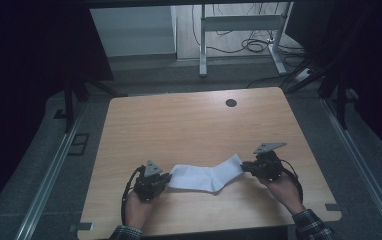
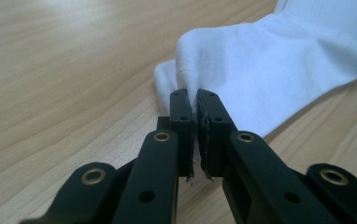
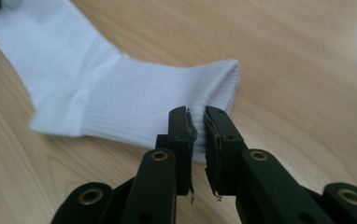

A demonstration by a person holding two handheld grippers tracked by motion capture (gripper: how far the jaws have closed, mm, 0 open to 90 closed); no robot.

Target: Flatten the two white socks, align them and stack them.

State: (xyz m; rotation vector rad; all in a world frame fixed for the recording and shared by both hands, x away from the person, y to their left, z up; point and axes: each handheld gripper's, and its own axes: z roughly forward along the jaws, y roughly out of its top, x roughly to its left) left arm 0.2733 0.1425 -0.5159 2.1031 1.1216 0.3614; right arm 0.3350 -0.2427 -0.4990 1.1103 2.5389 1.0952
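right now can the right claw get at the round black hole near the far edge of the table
Probably yes, but not freely: the right claw is shut on one end of the white sock, and the left claw pinches the other end. The bare tabletop up to the hole has nothing in the way.

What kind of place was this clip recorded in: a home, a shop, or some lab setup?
Most likely a lab or recording workspace, not a home. The bare wooden table sits between metal floor rails, loose cables trail by a desk frame, and dark curtains close in the sides.
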